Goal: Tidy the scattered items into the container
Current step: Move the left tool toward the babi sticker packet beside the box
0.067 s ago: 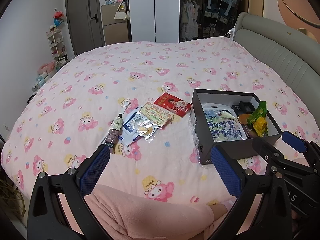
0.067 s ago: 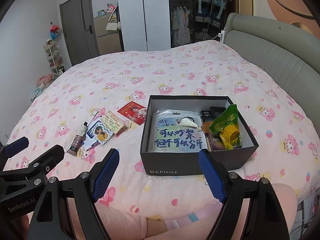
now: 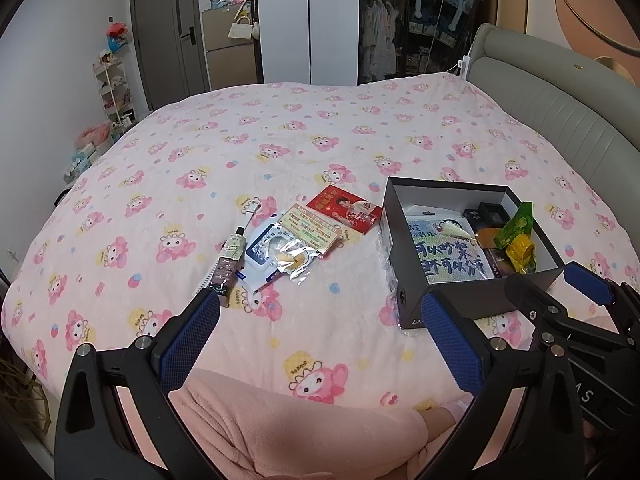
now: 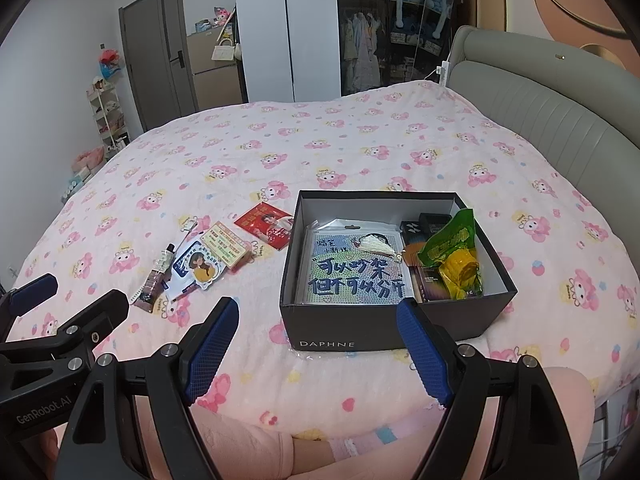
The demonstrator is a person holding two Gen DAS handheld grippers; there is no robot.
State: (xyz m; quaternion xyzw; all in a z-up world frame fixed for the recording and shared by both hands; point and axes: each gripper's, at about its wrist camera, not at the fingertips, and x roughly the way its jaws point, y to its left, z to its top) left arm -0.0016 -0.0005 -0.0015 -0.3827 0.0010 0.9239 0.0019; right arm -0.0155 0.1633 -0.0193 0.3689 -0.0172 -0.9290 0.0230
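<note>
A black open box [image 4: 328,330] [image 3: 390,216] sits on the pink bed and holds a lettered packet [image 4: 356,276], a green and yellow snack bag [image 4: 452,256] and small dark boxes. Left of it lie a red card [image 3: 344,208] [image 4: 266,224], a clear packet with a green label [image 3: 308,232] [image 4: 224,248], a blue and white pouch [image 3: 260,256] [image 4: 196,272] and a small tube [image 3: 234,246] [image 4: 164,258]. My left gripper [image 3: 320,344] is open and empty, near the front edge below the scattered items. My right gripper [image 4: 316,352] is open and empty, in front of the box.
The pink patterned bedspread [image 3: 280,140] covers the whole bed. A grey padded headboard [image 3: 560,100] runs along the right. Wardrobes [image 3: 308,20], a door and a shelf rack [image 3: 114,92] stand beyond the far edge. The person's pink-clad legs [image 3: 280,432] are at the bottom.
</note>
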